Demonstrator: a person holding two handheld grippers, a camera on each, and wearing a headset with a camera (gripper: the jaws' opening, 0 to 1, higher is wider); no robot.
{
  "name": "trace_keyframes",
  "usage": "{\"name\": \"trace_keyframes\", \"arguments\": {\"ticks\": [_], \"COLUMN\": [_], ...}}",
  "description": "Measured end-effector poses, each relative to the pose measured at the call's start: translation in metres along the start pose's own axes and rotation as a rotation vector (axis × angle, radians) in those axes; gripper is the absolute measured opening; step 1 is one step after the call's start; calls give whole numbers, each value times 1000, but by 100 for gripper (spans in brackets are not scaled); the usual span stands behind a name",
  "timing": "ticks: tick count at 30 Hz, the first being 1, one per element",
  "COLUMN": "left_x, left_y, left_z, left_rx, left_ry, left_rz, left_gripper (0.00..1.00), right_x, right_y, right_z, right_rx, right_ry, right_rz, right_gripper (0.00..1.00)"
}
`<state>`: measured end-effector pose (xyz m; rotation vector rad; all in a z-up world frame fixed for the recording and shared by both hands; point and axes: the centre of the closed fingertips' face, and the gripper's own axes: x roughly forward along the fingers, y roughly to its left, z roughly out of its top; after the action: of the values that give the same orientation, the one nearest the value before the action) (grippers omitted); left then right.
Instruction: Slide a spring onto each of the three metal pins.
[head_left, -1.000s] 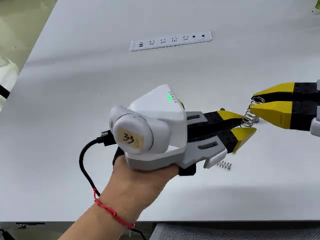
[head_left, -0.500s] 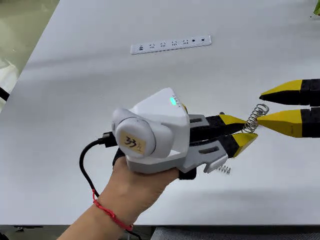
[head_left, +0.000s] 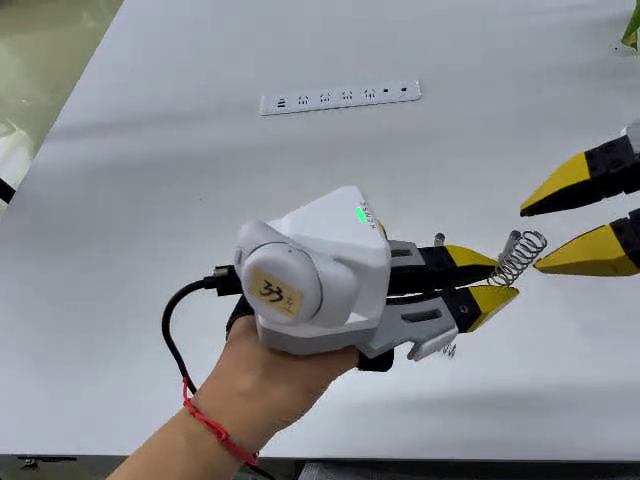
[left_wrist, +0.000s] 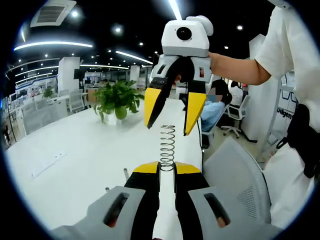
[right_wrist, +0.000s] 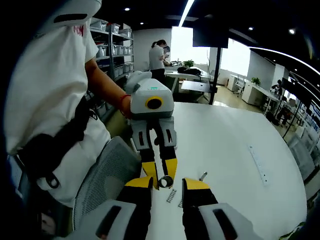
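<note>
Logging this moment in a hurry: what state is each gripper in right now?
Left gripper: closed, holding a pin with a spring on it.
Right gripper: open, holding nothing, its jaws either side of the spring's end.

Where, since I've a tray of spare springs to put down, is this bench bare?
The bench is bare between the power strip and the left tool, and left of the holding hand to the edge. Crowded at right: the open right tool faces the held spring, a loose spring below.
</note>
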<state>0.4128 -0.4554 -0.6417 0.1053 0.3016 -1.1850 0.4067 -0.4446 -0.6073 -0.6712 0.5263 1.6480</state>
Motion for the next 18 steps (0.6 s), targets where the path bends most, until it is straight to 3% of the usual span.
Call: {"name": "trace_keyframes", "arguments": {"ticks": [11,18], "left_x": [1,2], "left_y": [-5,-7], "left_z": [-2,-2], "left_rx": [5,7], "left_ry": [8,6], "left_rz": [-23,-32], "left_gripper": [6,6], "right_x": [12,17], "right_y": [7,12], "right_z": [-13,-14], "right_rx": [-112,-135], "right_ry": [167,201], "right_rz": [127,164], "right_gripper": [13,10]}}
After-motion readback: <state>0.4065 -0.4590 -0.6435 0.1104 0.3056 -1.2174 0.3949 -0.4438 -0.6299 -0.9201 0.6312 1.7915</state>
